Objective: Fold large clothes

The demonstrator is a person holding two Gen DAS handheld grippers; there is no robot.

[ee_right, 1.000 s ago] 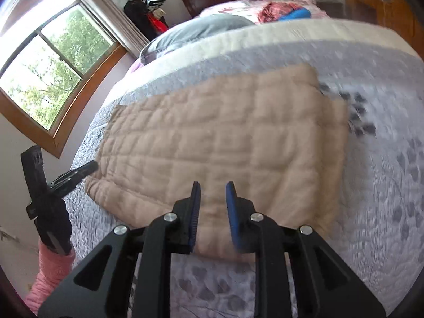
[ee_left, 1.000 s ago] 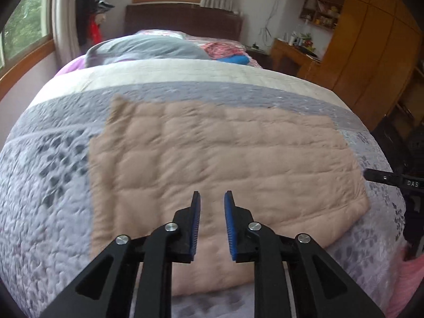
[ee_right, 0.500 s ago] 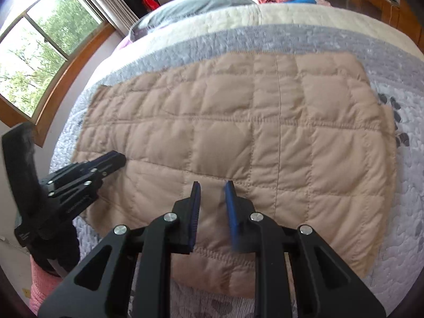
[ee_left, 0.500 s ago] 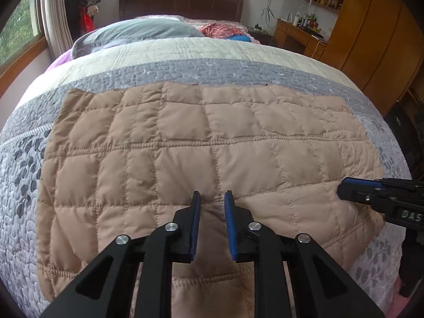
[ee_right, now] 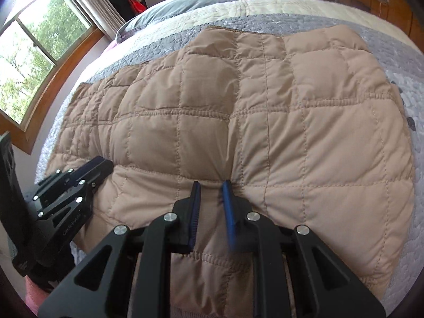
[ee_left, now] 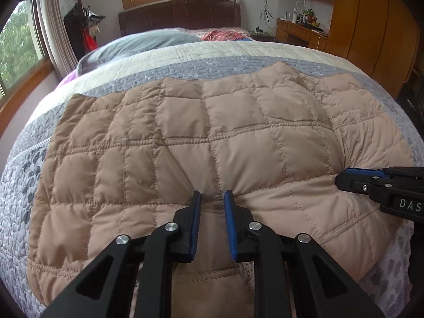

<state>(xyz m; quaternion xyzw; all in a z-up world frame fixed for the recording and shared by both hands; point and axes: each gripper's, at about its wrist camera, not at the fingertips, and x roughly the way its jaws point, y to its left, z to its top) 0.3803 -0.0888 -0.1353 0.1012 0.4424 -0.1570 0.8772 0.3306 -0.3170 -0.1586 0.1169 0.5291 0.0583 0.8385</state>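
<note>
A tan quilted padded garment (ee_left: 212,143) lies spread flat on the bed; it also fills the right wrist view (ee_right: 265,132). My left gripper (ee_left: 212,194) is open, its blue-padded fingertips pressed down on the garment near its front edge, with fabric puckered between them. My right gripper (ee_right: 211,185) is open the same way, tips on the garment's near part. Each gripper shows in the other's view: the right one (ee_left: 352,179) at the garment's right edge, the left one (ee_right: 92,169) at its left edge.
The bed carries a grey pebble-print quilt (ee_left: 26,175) with a cream band (ee_left: 212,50) and a grey pillow (ee_left: 148,42) by the dark headboard. A window (ee_right: 39,53) and coat rack (ee_left: 84,26) are at left, a wooden wardrobe (ee_left: 371,31) and desk at right.
Both grippers have moved forward and down from above the bed edge onto the garment. Their tips now press into the fabric, which puckers around them. The jaws have stayed open.
</note>
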